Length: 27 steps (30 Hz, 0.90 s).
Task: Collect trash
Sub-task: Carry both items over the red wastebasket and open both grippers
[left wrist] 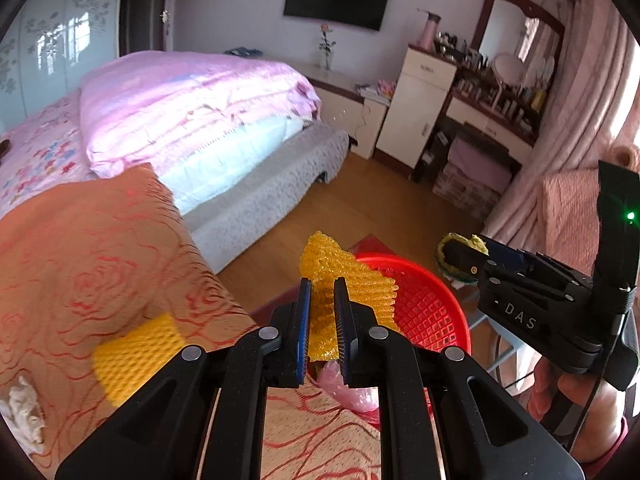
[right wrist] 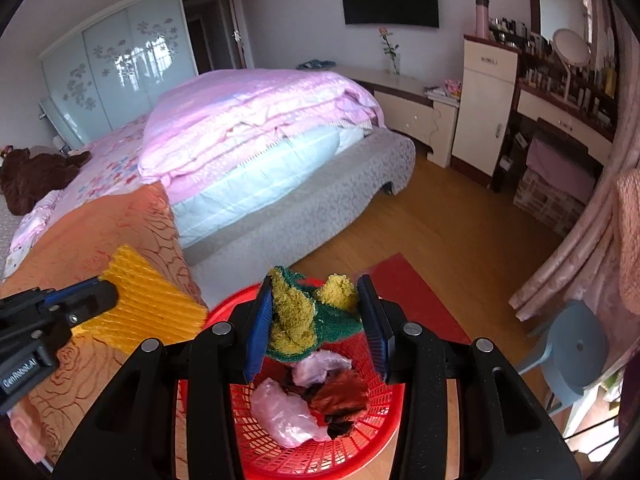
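Between the left gripper's (left wrist: 322, 320) narrowed fingers a sheet of yellow foam net (left wrist: 344, 280) is clamped, standing up ahead of the tips. Just beyond and to its right sits the red basket (left wrist: 436, 308); a second yellow net (left wrist: 136, 354) lies to the left on the orange blanket (left wrist: 100, 248), with a crumpled tissue (left wrist: 24, 412) farther left. The right gripper (left wrist: 460, 254) reaches in from the right.

In the right wrist view, the right gripper (right wrist: 318, 320) is spread wide, a green-and-yellow sponge (right wrist: 308, 316) against its left finger, above the basket (right wrist: 280, 452). Pink plastic (right wrist: 288, 412) and a brown wrapper (right wrist: 340, 392) lie inside. To the left, the left gripper (right wrist: 96, 296) grips the net (right wrist: 148, 304).
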Tool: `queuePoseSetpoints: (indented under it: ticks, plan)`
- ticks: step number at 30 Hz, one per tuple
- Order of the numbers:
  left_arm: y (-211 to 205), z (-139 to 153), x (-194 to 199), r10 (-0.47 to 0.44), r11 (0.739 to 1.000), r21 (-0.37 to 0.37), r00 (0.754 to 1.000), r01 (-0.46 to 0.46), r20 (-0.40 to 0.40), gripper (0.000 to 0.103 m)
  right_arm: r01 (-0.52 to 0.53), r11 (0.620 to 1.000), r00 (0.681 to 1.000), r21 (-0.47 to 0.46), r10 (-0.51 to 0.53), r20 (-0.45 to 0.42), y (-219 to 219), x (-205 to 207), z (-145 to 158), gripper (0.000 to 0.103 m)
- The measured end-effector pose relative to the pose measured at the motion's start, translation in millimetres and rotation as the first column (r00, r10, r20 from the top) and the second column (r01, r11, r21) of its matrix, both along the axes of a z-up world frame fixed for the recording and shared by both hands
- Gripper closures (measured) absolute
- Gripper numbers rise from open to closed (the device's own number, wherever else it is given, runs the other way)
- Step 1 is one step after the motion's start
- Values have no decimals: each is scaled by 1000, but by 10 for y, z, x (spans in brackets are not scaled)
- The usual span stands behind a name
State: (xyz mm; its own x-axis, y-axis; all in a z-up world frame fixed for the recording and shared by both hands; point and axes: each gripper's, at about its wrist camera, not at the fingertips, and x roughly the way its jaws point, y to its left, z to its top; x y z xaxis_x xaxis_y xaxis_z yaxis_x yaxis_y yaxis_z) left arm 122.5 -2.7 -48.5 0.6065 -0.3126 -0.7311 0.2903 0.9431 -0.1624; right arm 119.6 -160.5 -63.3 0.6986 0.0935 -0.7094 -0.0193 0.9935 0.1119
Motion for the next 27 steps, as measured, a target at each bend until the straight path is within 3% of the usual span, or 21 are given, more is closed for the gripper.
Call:
queuePoseSetpoints:
  ticks: [12, 15, 18, 27]
  plan:
    - [-143, -212, 28, -26, 999, 24, 999, 27, -42, 91, 1, 999, 998, 43, 1, -58, -82, 26, -246, 60]
    - [-143, -214, 12, -25, 999, 22, 999, 26, -45, 83, -2, 999, 998, 54, 6, -62, -76, 22, -253, 56]
    - [-124, -208, -2, -14, 1000, 22, 999, 15, -38, 65, -3, 998, 998, 63, 7, -63, -82, 15, -243, 53]
    - [-78, -123, -100, 7, 998, 59, 1000, -8, 4, 48, 17, 996, 999, 90, -13, -42, -135, -40, -166, 35]
